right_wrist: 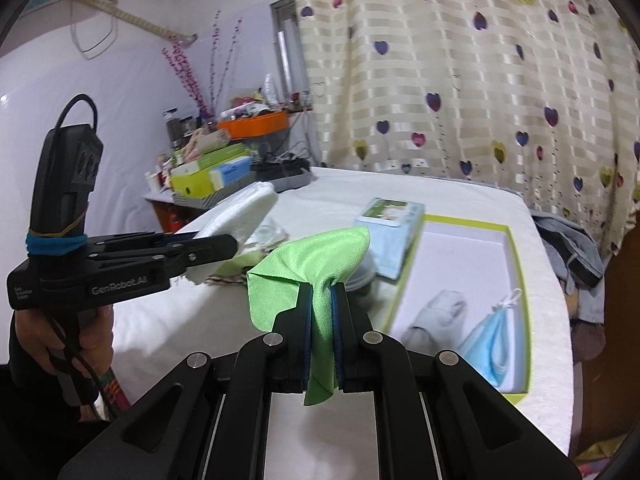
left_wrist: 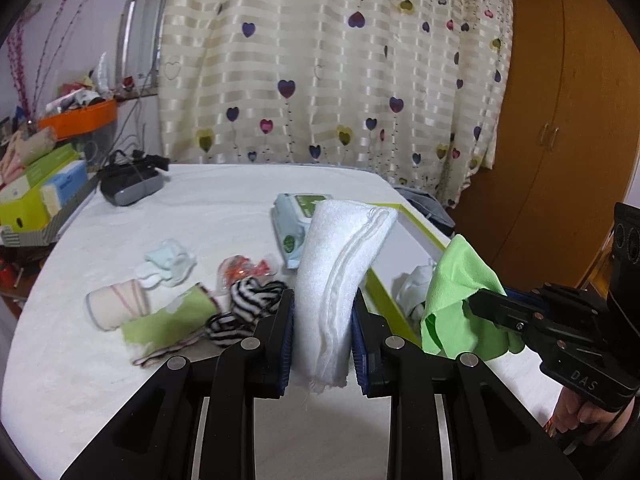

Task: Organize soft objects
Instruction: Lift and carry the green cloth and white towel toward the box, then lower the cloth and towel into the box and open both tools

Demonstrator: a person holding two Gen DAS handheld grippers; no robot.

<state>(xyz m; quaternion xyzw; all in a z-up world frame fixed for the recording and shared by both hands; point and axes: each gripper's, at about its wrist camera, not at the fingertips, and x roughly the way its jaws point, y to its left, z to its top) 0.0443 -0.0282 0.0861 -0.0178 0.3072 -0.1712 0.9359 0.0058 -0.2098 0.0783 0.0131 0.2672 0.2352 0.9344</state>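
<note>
In the left wrist view, the far left edge crowds an orange basket [left_wrist: 80, 118] and stacked boxes, partly cut off by the dark lens rim. On the white bench [left_wrist: 224, 196], lower left of centre, lie a rolled pale cloth [left_wrist: 114, 307], a green patterned cloth [left_wrist: 172, 320] and a striped black-and-white sock [left_wrist: 250, 304], its near end hidden behind the claw's finger. At centre the left claw [left_wrist: 323, 334] is clamped on a folded white towel [left_wrist: 340, 276], which stands up between the pads and covers most of a wipes pack [left_wrist: 294, 226] behind it. To the right, a green-rimmed box [left_wrist: 390, 300] is largely screened by the towel and by a bright green cloth [left_wrist: 456, 300]; a whitish item inside it is too blurred to name. In the right wrist view, the left claw appears at mid left with the towel's tip, a hand [right_wrist: 52, 336] below it in shadow. At centre the right claw [right_wrist: 322, 334] is pinched tight on the green cloth, whose lower end hangs out of sight between the fingers. At lower right the box holds a blue face mask [right_wrist: 494, 340] and a blurred grey-white bundle [right_wrist: 436, 316].
</note>
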